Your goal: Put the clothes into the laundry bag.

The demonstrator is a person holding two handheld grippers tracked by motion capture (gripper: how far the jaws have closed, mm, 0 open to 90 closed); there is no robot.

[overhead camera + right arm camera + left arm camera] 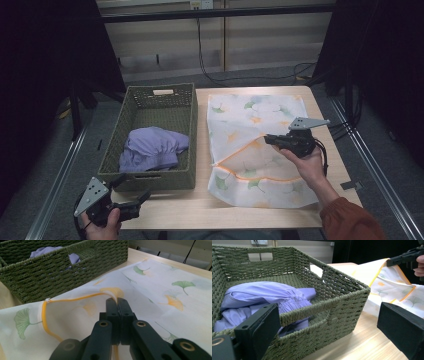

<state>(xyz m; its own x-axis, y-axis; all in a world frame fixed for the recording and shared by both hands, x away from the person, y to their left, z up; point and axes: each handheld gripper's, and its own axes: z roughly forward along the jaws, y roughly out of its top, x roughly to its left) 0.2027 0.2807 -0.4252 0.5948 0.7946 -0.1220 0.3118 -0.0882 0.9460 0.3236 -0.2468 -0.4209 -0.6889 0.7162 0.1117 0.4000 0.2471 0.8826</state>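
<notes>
A white mesh bag (260,145) printed with ginkgo leaves lies flat on the wooden table, its opening edged in orange. My right gripper (269,140) is shut on that orange-edged flap (110,293) and holds it lifted off the bag; the same lifted flap (387,272) rises at the right of the left gripper view. A lilac garment (152,148) lies bunched inside the green woven basket (186,135). My left gripper (134,192) stands open at the table's near left corner, just in front of the basket (342,302), with nothing between its jaws.
The basket takes up the table's left half, its near wall (37,277) close to the bag's opening. Bare wood (200,207) runs along the front edge. Beyond the table are a metal rail and cables on the floor (215,75).
</notes>
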